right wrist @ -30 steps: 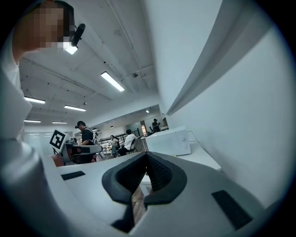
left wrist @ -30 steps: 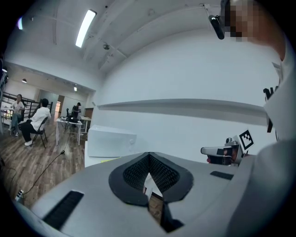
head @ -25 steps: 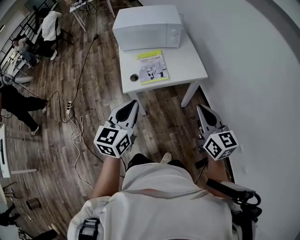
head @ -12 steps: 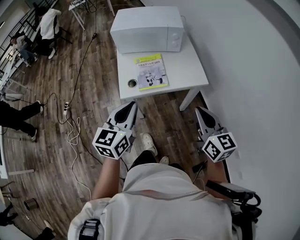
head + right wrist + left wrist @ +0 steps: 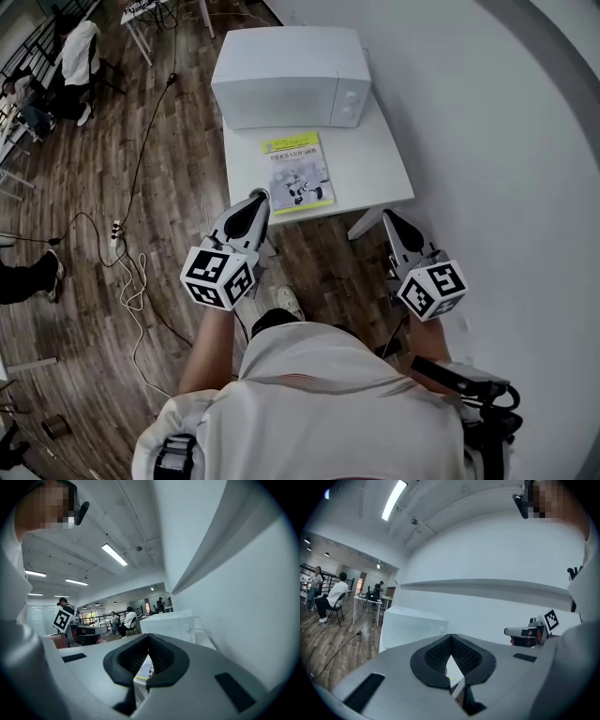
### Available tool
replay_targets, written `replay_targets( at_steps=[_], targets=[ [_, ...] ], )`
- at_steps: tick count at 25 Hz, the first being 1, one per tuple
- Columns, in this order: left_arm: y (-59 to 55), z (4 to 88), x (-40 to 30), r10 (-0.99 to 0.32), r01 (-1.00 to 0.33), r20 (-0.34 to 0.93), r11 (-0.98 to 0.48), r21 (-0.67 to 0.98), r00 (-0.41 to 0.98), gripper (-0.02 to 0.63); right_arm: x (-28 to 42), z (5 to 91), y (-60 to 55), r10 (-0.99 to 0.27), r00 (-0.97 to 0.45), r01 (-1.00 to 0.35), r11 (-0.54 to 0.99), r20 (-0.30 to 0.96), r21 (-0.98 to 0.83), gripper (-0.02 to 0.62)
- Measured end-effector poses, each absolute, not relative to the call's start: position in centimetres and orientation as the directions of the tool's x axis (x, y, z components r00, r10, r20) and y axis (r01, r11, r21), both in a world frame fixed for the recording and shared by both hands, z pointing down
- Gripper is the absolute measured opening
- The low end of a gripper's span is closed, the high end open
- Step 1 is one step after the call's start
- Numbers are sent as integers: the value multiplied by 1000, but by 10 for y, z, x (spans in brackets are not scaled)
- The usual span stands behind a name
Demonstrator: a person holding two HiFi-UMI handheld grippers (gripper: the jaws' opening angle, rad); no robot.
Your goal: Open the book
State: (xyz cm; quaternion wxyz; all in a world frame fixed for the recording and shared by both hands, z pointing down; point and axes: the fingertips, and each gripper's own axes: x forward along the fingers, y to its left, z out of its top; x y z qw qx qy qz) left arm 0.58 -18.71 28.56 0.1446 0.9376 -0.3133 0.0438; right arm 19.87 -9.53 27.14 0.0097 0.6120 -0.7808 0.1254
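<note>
The dark wood-plank floor [image 5: 169, 187] surrounds a white square table [image 5: 384, 159]. A boxy white microwave oven [image 5: 286, 75] fills the table's 12 o'clock side. The thin book with a yellow-green cover [image 5: 296, 172] lies closed and flat at 6 o'clock from the oven, near the table's front edge. The left gripper [image 5: 257, 197] sits at the book's 7 o'clock and the right gripper [image 5: 389, 217] at its 4 o'clock, both clenched on nothing. Likely risk: shut or blunt jaws nudging the flat cover would slide the book rather than lift it.
</note>
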Motion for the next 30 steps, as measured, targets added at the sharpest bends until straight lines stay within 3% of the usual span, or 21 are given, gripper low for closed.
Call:
replay_targets(
  at_steps=[19, 30],
  targets=[
    [-262, 290, 18, -562, -587, 170, -769, 254, 810, 9, 208, 279, -196, -930, -302, -943, 260, 207, -210, 3],
    [-271, 335, 73, -616, -685, 341, -716, 135, 710, 9, 264, 320, -219, -878, -402, -904, 335, 258, -266, 3]
  ],
)
